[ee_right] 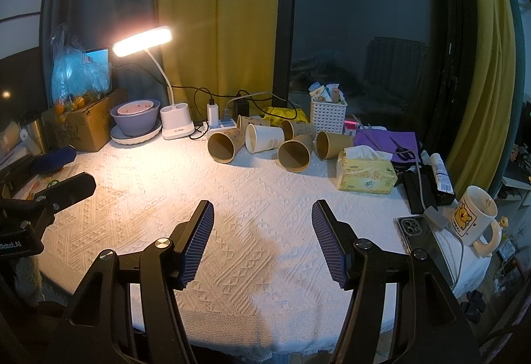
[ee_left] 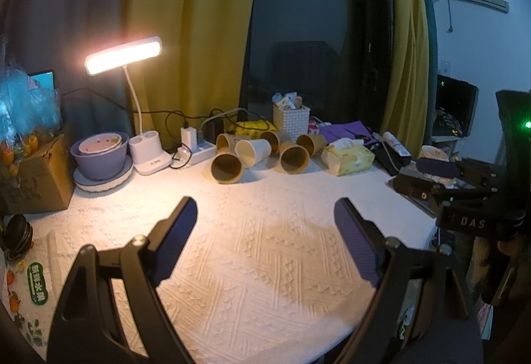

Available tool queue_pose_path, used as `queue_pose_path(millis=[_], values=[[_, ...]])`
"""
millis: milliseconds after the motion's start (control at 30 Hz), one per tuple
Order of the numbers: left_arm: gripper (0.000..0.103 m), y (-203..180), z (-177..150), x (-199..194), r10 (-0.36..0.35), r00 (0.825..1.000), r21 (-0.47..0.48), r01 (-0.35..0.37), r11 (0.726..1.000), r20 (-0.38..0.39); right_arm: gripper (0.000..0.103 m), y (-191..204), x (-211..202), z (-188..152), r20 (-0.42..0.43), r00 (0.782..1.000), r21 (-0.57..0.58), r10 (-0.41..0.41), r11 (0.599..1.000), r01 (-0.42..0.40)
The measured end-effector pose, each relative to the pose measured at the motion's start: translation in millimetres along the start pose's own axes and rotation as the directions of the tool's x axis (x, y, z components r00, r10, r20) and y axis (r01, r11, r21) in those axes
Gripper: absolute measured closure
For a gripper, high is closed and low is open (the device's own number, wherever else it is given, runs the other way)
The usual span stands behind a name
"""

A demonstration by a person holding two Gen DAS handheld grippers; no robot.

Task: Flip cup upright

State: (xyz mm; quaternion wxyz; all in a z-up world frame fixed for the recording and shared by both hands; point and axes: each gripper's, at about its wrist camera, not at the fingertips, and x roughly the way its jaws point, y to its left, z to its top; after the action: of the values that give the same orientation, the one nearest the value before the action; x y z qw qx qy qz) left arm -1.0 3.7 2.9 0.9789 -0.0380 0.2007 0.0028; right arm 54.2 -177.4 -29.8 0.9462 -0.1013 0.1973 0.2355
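Several paper cups lie on their sides at the back of the white tablecloth, mouths toward me: a brown cup (ee_left: 226, 167) (ee_right: 225, 146) at the left, a white cup (ee_left: 253, 151) (ee_right: 264, 138) beside it, and a brown cup (ee_left: 294, 158) (ee_right: 294, 154) to the right. My left gripper (ee_left: 265, 211) is open and empty, well in front of the cups. My right gripper (ee_right: 263, 218) is open and empty, also short of them. The right gripper also shows at the right edge of the left wrist view (ee_left: 464, 188); the left gripper shows at the left of the right wrist view (ee_right: 58, 171).
A lit desk lamp (ee_right: 172, 118), a purple bowl on a plate (ee_right: 134, 118), a cardboard box (ee_right: 83, 125), a power strip (ee_right: 222, 123), a white basket (ee_right: 328, 113), a tissue pack (ee_right: 365, 173), a phone (ee_right: 415, 231) and a mug (ee_right: 474, 214) ring the cloth.
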Motion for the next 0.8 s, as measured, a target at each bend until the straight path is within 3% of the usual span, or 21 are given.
queue_pose_path(millis=[800], values=[[0.017, 1.4, 2.8, 2.0, 0.003, 1.0, -0.001, -0.003, 1.0, 0.004, 0.038, -2.0, 0.5, 1.1, -0.001, 1.0, 0.002, 0.001, 1.0, -0.001]])
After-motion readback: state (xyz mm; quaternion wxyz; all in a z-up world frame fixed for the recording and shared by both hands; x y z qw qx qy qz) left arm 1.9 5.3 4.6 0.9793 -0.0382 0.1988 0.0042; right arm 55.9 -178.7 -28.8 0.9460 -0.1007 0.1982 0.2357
